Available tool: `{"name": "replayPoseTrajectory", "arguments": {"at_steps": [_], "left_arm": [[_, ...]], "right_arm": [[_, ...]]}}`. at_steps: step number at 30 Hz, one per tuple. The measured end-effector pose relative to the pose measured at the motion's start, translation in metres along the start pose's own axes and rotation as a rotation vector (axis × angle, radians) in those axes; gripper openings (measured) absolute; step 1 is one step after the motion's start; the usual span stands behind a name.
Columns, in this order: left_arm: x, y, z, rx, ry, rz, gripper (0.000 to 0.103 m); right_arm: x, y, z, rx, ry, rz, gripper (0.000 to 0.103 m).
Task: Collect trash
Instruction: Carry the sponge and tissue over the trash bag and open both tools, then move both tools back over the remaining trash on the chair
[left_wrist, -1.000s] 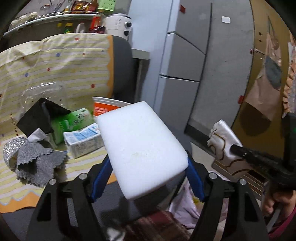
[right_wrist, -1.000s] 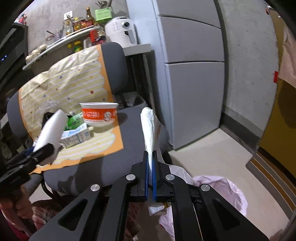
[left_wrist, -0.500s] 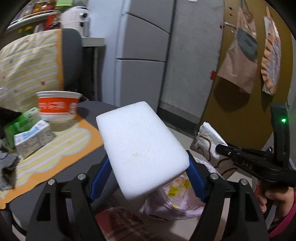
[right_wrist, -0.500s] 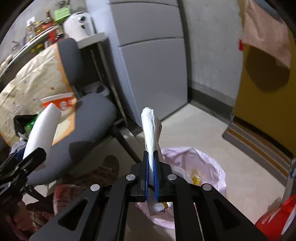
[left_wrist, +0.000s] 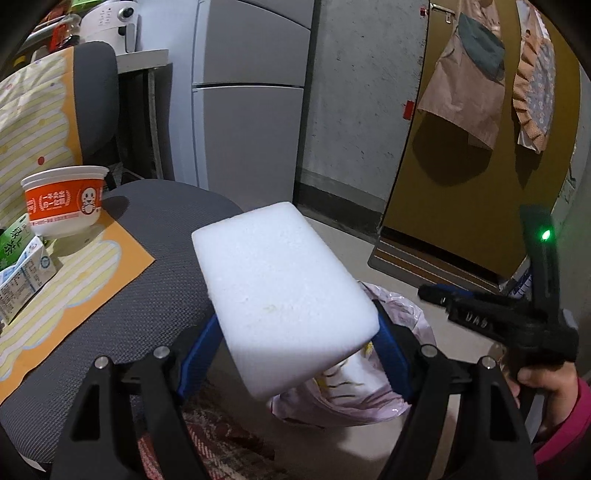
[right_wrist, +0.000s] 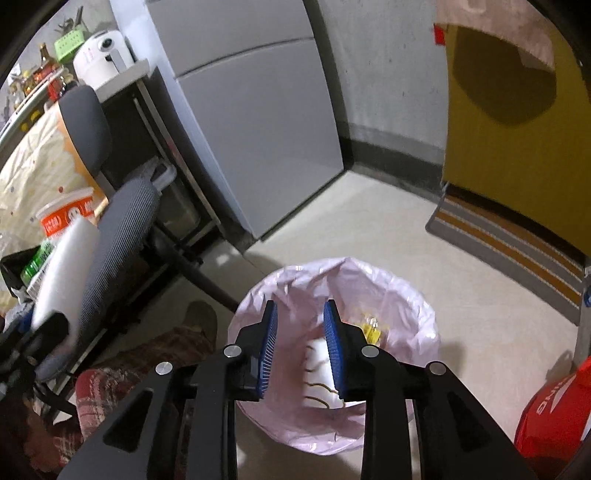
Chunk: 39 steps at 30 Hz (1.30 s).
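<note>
The left gripper (left_wrist: 295, 354) points out over the chair seat (left_wrist: 140, 295) and squeezes one white foam block (left_wrist: 280, 291) between its blue pads. The right gripper (right_wrist: 300, 345) tips down over the one pink trash bag (right_wrist: 424, 321), its jaws apart and holding nothing. One white wrapper (right_wrist: 317, 373) lies inside the bag. One orange cup (left_wrist: 62, 205) and one milk box (left_wrist: 22, 277) sit on the chair.
</note>
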<state>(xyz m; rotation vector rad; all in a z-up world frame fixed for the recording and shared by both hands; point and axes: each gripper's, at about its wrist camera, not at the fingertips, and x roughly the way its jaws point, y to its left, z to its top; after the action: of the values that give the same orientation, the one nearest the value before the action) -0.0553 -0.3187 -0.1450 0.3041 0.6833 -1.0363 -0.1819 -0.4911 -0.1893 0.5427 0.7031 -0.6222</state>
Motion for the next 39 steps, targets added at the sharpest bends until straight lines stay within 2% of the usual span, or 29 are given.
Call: {"name": "replayPoseTrajectory", "arguments": {"at_steps": [9, 18, 21, 22, 23, 28, 31, 39], "left_arm": [[0.006, -0.025, 0.002, 0.071, 0.006, -0.033, 0.076], [0.039, -0.062, 0.012, 0.158, 0.057, -0.098, 0.082], [0.053, -0.071, 0.015, 0.174, 0.074, -0.105, 0.089], [0.057, -0.073, 0.015, 0.176, 0.08, -0.099, 0.095], [0.061, -0.074, 0.015, 0.178, 0.086, -0.089, 0.096], [0.063, -0.064, 0.01, 0.181, 0.102, -0.067, 0.096], [0.05, -0.046, 0.005, 0.152, 0.081, -0.034, 0.096], [-0.004, 0.006, -0.007, 0.073, 0.006, 0.132, 0.096]], "right_arm": [[-0.046, 0.002, 0.023, -0.004, -0.144, 0.029, 0.029], [-0.062, -0.015, 0.029, 0.014, -0.194, 0.015, 0.029], [-0.061, -0.025, 0.03, 0.037, -0.194, 0.003, 0.029], [-0.06, -0.029, 0.03, 0.044, -0.19, 0.001, 0.029], [-0.059, -0.031, 0.03, 0.049, -0.187, -0.002, 0.029], [-0.055, -0.033, 0.029, 0.052, -0.176, -0.006, 0.029], [-0.056, -0.026, 0.029, 0.04, -0.176, 0.0, 0.029], [-0.061, 0.015, 0.028, -0.034, -0.172, 0.048, 0.029]]}}
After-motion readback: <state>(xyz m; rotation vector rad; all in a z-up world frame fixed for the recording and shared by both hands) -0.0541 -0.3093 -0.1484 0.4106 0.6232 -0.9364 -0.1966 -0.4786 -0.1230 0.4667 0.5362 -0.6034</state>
